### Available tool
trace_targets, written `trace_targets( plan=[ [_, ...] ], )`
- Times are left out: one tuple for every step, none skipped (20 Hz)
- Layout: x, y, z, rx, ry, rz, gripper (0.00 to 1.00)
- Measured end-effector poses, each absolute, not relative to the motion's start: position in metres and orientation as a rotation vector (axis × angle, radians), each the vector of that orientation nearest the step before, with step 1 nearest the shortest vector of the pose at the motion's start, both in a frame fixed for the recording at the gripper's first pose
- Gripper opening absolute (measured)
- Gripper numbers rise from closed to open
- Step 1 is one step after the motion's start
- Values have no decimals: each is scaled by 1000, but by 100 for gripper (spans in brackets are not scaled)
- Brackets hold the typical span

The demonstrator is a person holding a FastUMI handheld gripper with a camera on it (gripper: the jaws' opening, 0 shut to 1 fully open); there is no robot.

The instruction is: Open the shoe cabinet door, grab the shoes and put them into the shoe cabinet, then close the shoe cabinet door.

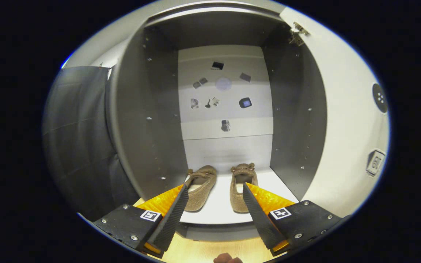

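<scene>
both shoes (219, 186) sit side by side on the cabinet (141, 109) floor, toes inward. hand-held gripper (214, 199) hangs wide and empty just outside; door (345, 120) open rightward, likely awaiting closing.

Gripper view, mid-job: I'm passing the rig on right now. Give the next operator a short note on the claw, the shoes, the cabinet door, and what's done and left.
Claw: open, holding nothing, fingers spread just in front of the cabinet's bottom shelf.
Shoes: both sit side by side on that shelf inside the shoe cabinet, toes pointing to the back, just ahead of the fingertips.
Door: swung open to the right, hinge visible at the top.
Done: door opened, shoes placed inside.
Left: back the claw out and push the door closed.
</scene>
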State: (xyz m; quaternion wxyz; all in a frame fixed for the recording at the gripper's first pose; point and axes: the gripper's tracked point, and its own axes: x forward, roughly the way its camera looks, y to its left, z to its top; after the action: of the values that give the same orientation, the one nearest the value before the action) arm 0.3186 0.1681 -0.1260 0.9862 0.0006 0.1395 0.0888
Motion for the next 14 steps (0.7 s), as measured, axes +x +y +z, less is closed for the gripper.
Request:
trace_targets(
  plan=[
    [306, 166, -122, -4, 276, 172, 93],
    [292, 162, -119, -13, 273, 163, 93],
    [280, 158, -117, -21, 274, 152, 93],
    [267, 154, -115, -27, 279, 144, 93],
    [255, 151, -113, -28, 282, 137, 93],
    [242, 146, -109, -19, 279, 133, 93],
    [230, 143, -106, -4, 271, 136, 93],
    [216, 141, -102, 8, 261, 148, 93],
    [207, 138, -100, 13, 255, 160, 93],
    [193, 133, -100, 14, 254, 171, 93],
    [181, 129, -99, 15, 252, 187, 93],
    [170, 124, -96, 22, 245, 199, 93],
    [161, 120, -93, 30, 244, 222, 93],
    [150, 116, -91, 39, 242, 247, 93]
  ],
)
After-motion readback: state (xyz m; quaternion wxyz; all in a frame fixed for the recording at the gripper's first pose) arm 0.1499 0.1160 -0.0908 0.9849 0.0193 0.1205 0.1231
